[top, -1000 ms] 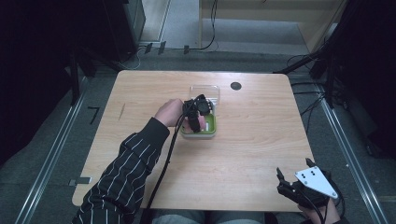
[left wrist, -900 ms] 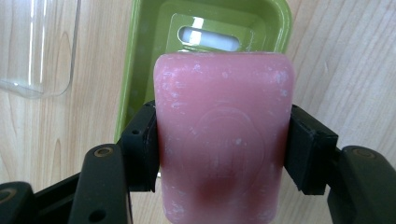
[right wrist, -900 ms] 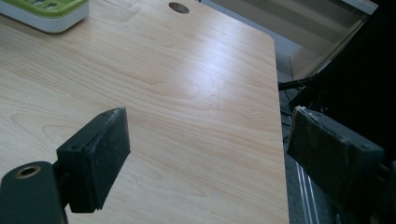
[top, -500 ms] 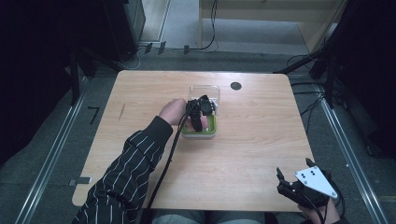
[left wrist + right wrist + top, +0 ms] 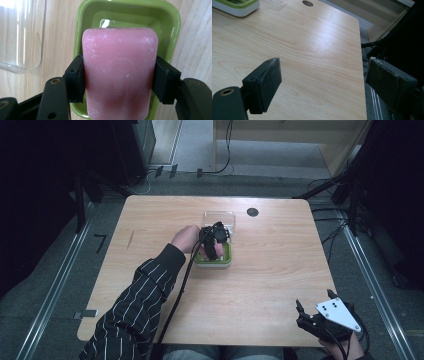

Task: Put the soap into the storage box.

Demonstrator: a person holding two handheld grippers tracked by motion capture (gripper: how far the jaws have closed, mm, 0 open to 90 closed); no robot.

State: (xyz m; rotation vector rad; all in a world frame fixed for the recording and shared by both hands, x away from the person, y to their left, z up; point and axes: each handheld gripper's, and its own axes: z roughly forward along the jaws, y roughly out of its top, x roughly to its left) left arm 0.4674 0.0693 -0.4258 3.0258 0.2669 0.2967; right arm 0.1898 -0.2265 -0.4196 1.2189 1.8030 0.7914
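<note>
- The left gripper (image 5: 212, 251) grips a pink soap (image 5: 119, 75) between its two jaws, one pad pressed on each long side of the bar.
- The soap hangs right over a green dish (image 5: 172, 30); whether its lower end touches the dish floor, I cannot tell.
- In the high view the dish (image 5: 227, 261) sits on the table (image 5: 270, 285) around its middle, a little toward the far edge.
- A clear lid (image 5: 220, 216) lies flat on the table just beyond the dish, on the side of the far edge; in the left gripper view it (image 5: 21, 37) is just beside the dish.
- The right gripper (image 5: 306, 316) sits at the near right corner of the table, well apart from the dish, jaws spread wide with nothing between them.
- A dark round hole (image 5: 252, 212) marks the table near the far edge, to the right of the lid.
</note>
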